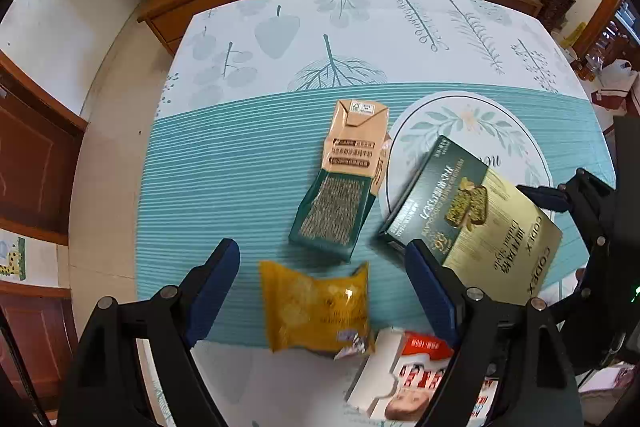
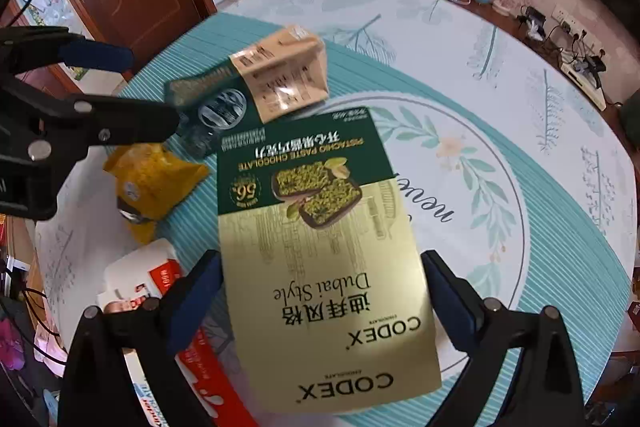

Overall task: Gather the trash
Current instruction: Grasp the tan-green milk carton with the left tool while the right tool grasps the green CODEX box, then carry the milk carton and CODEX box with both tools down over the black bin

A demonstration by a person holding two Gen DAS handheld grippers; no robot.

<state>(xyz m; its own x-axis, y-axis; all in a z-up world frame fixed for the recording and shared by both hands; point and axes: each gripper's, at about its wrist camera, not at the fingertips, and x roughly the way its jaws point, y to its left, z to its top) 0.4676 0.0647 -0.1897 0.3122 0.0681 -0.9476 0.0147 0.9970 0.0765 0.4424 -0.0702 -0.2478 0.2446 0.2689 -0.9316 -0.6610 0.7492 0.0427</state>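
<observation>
Barely started, I'd say: none of the trash looks collected, all four pieces lie loose on the tablecloth (image 1: 224, 163).

My left gripper (image 1: 322, 291) is spread wide with the yellow wrapper (image 1: 316, 307) between its fingers, nothing clamped. The milk carton (image 1: 340, 179) is just ahead, the red-and-white box (image 1: 400, 367) underneath.

My right gripper (image 2: 322, 301) straddles the chocolate box (image 2: 320, 247), jaws apart, not obviously pinching.

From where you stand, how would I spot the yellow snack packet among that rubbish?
Start at the table with the teal striped cloth and look to its near edge. There, just below the tall beige and green carton and left of the gold and green chocolate box, lies the yellow snack packet. It is the only soft, crinkled pouch; its neighbours are stiff cardboard.
</observation>
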